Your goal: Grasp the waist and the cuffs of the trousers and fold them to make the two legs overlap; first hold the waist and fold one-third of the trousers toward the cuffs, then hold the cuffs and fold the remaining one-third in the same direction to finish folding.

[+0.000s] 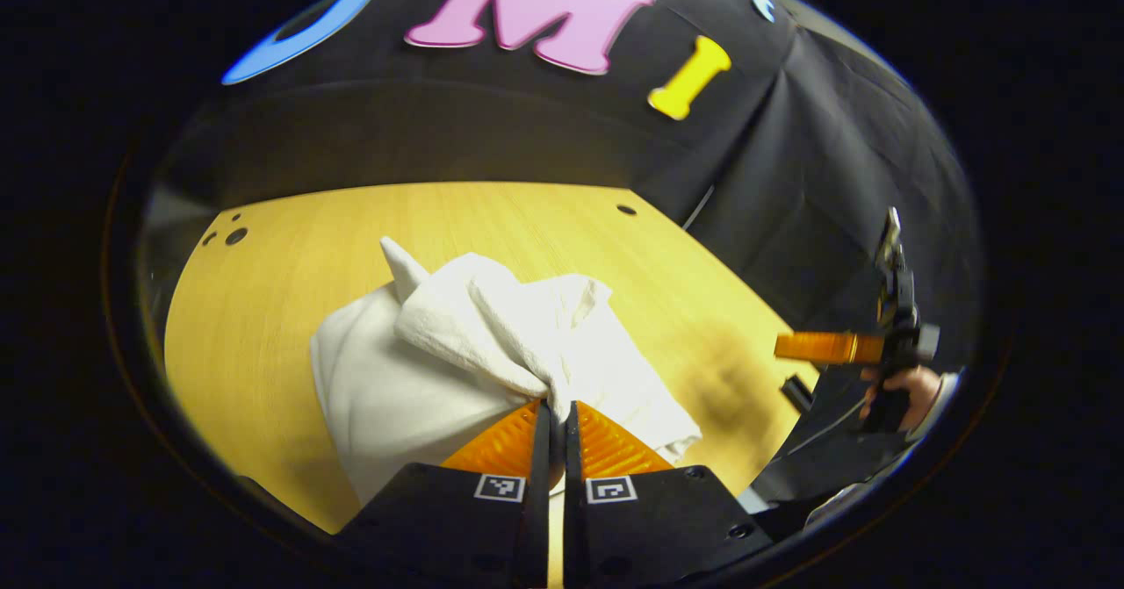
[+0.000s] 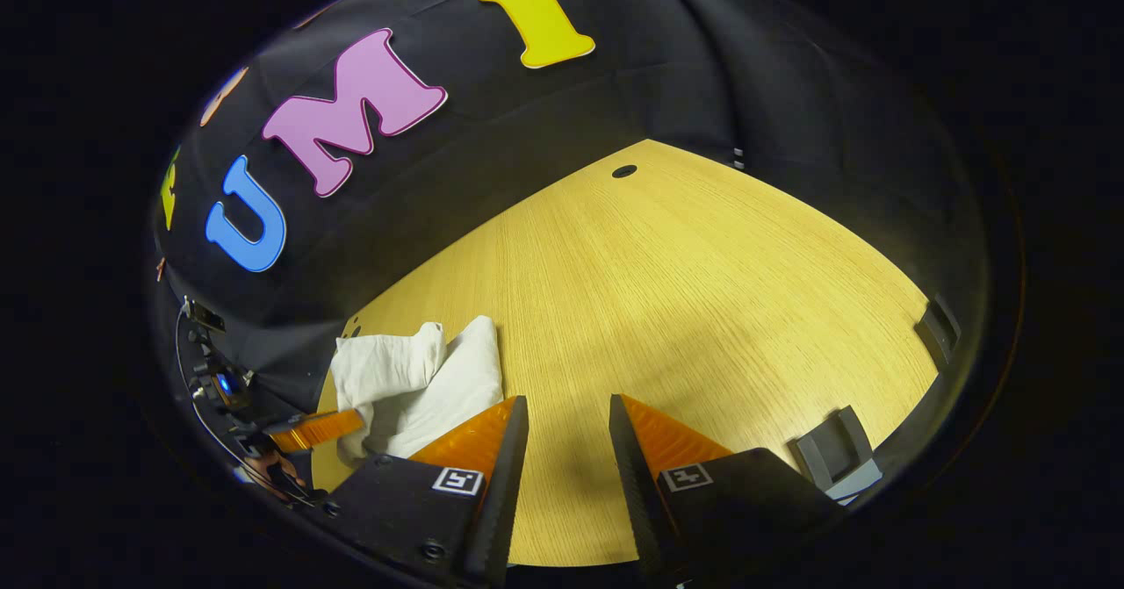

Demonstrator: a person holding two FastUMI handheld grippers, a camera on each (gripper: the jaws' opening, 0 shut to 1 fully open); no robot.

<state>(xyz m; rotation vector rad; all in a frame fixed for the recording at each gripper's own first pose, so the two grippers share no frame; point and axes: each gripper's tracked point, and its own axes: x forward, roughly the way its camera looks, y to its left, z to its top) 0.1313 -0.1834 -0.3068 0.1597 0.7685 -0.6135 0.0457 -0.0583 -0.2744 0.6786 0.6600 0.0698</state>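
Note:
White trousers (image 1: pixel 457 343) lie bunched on the wooden table (image 1: pixel 290 264), one part lifted and draped over the rest. My left gripper (image 1: pixel 557 406) is shut on a gathered fold of the cloth at its near edge. In the right gripper view the trousers (image 2: pixel 413 383) sit at the table's left side. My right gripper (image 2: pixel 566 405) hangs open over bare wood to their right, nothing between its fingers. The right gripper (image 1: pixel 790 348) also appears far right in the left gripper view, held by a hand (image 1: pixel 904 387) off the table's edge. The left gripper (image 2: pixel 338 427) shows at lower left by the cloth.
Small round holes (image 1: pixel 235 236) mark the table's far left corner, and another hole (image 2: pixel 624 171) lies at the far edge. Dark clamp brackets (image 2: pixel 834 453) sit on the table's right edge. Black cloth walls surround the table.

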